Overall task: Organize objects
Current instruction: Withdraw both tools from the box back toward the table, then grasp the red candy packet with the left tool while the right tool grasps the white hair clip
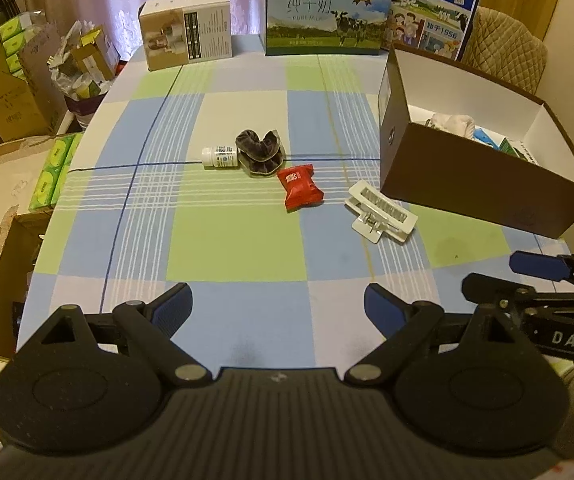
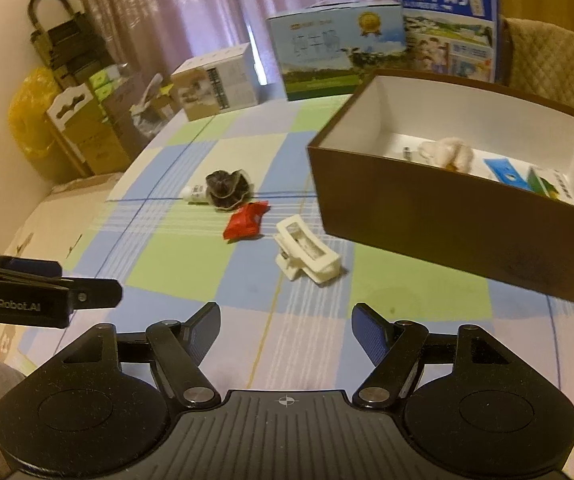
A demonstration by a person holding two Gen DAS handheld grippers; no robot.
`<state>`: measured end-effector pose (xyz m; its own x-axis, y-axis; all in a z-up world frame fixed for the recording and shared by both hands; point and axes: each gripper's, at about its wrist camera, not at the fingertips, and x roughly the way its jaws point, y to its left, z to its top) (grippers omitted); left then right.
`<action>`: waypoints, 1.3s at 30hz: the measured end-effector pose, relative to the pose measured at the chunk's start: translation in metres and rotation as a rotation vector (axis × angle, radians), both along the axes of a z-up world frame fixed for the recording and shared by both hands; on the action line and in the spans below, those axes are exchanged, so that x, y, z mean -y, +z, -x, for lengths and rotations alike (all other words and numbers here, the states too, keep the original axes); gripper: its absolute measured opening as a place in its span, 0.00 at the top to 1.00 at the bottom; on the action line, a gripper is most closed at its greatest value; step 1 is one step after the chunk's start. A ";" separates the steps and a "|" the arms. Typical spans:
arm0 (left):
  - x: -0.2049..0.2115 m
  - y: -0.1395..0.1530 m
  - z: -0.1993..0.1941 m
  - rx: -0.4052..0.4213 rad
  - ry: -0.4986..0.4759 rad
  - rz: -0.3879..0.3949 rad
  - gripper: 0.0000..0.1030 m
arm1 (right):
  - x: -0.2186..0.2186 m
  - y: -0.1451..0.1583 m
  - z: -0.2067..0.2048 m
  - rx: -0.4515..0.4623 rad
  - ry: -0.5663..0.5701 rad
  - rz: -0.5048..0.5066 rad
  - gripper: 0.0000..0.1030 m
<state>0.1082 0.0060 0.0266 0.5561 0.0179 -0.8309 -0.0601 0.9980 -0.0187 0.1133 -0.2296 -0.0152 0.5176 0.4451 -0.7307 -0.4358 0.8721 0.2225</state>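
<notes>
Both the left claw (image 1: 277,302) and right claw (image 2: 286,324) are held wide open and empty above the surface's (image 1: 231,240) near edge, the white hair clip (image 2: 307,254) lying just beside the brown box (image 2: 447,216).

the big milk box (image 1: 329,12) at the top middle says "纯牛奶" and "pure milk". the blue box (image 1: 433,4) at the upper right says "纯牛奶" and "1956". the right gripper (image 1: 535,276) says "das". the left gripper (image 2: 43,280) says "genrobot.ai".

Bottle (image 1: 219,157) touching scrunchie (image 1: 260,152) mid-table, candy packet (image 1: 301,187) at its 4 o'clock, hair clip (image 1: 379,213) at 4 again (just beside storage box (image 1: 483,192)), cartons (image 1: 327,10) at 12.
</notes>
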 end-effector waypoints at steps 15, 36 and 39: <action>-0.002 -0.031 -0.042 -0.031 -0.019 -0.004 0.12 | -0.030 -0.030 -0.054 0.040 0.076 0.050 0.32; -0.017 -0.059 -0.081 -0.058 -0.005 -0.030 0.12 | -0.065 -0.088 -0.120 0.011 0.248 0.182 0.42; -0.019 -0.061 -0.082 -0.064 -0.001 -0.031 0.12 | -0.068 -0.091 -0.123 0.006 0.261 0.181 0.44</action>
<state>0.1905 0.0254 -0.0345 0.5018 0.0435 -0.8639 -0.0589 0.9981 0.0160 0.2359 -0.1618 -0.1062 0.4077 0.4269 -0.8072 -0.6513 0.7555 0.0706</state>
